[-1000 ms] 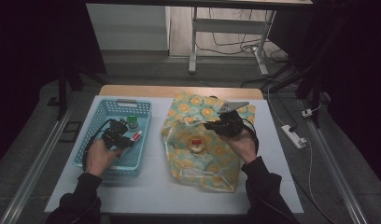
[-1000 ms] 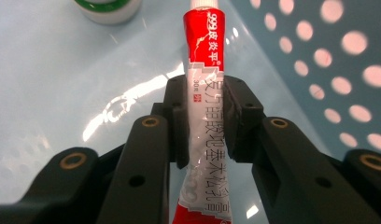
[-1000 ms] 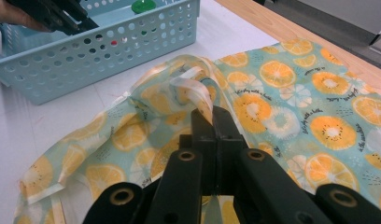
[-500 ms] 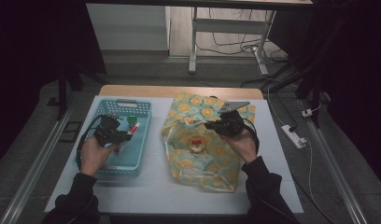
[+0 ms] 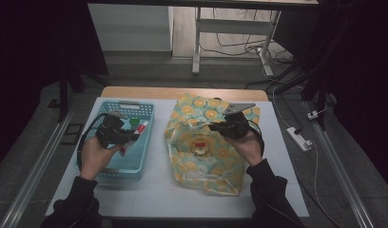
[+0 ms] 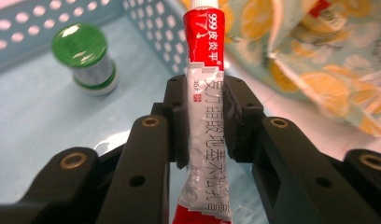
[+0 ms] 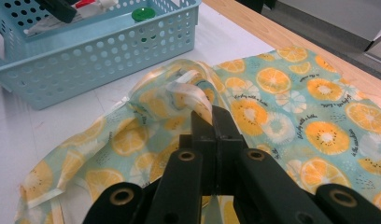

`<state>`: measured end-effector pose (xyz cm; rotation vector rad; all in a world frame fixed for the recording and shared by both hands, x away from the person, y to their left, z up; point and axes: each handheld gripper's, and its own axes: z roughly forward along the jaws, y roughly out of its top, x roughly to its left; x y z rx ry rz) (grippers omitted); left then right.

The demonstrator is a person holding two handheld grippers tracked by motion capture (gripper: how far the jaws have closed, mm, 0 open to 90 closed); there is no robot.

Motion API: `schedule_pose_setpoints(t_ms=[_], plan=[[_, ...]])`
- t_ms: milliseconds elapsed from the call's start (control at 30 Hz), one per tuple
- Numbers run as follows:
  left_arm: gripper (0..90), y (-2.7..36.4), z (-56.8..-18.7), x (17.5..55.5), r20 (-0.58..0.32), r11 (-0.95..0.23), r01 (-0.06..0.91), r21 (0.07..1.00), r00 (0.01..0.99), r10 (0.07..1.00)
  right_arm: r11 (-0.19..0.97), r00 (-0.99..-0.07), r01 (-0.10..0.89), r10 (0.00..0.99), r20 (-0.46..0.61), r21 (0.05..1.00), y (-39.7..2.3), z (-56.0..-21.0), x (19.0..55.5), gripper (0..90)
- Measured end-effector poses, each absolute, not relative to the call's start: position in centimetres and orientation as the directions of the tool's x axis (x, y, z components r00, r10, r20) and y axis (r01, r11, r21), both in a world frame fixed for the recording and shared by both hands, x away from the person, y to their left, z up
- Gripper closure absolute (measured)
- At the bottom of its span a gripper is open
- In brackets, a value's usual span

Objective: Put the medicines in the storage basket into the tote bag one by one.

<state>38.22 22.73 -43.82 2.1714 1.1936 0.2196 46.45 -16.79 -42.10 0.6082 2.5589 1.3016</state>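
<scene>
Dim floor and trailing cables surround a white-topped surface with a bare wooden strip along its far edge. On its left sits a light-blue perforated plastic basket; on its right lies a teal fabric bag printed with orange slices. The left gripper is over the basket, its jaws pinching a red-and-white ointment tube across the flat middle, cap end pointing away toward the bag, probably so it can go in nose first. A small green-capped bottle stands upright on the basket floor. The right gripper has its jaws pressed together on the bag's upper edge, lifting it, seemingly to keep the mouth open. A small red-labelled jar already rests inside the opening.
</scene>
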Motion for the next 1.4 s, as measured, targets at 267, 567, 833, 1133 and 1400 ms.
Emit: schedule_pose_setpoints(t_ms=[267, 567, 833, 1133, 1400], plan=[[73.0, 20.3, -42.7, 37.7, -0.168, -0.421, 0.654, 0.629, 0.642, 0.748, 0.523, -0.893, 0.265, 0.450, 0.002, 0.810, -16.8, -42.1, 46.4, 89.9], [73.0, 17.3, -42.5, 37.7, -0.189, -0.464, 0.620, 0.632, 0.705, 0.684, 0.521, -0.893, 0.265, 0.451, 0.003, 0.812, -16.8, -42.1, 46.4, 89.9], [73.0, 14.5, -42.7, 37.9, -0.192, -0.509, 0.591, 0.626, 0.749, 0.634, 0.518, -0.891, 0.266, 0.454, 0.003, 0.813, -16.8, -42.0, 46.4, 89.9], [73.2, 12.0, -43.3, 38.6, -0.217, -0.529, 0.585, 0.614, 0.770, 0.600, 0.515, -0.891, 0.265, 0.455, 0.002, 0.815, -16.8, -41.9, 46.4, 89.9], [73.2, 9.5, -43.8, 39.4, -0.216, -0.563, 0.567, 0.601, 0.793, 0.569, 0.513, -0.889, 0.264, 0.458, 0.000, 0.816, -16.9, -41.8, 46.4, 89.9]])
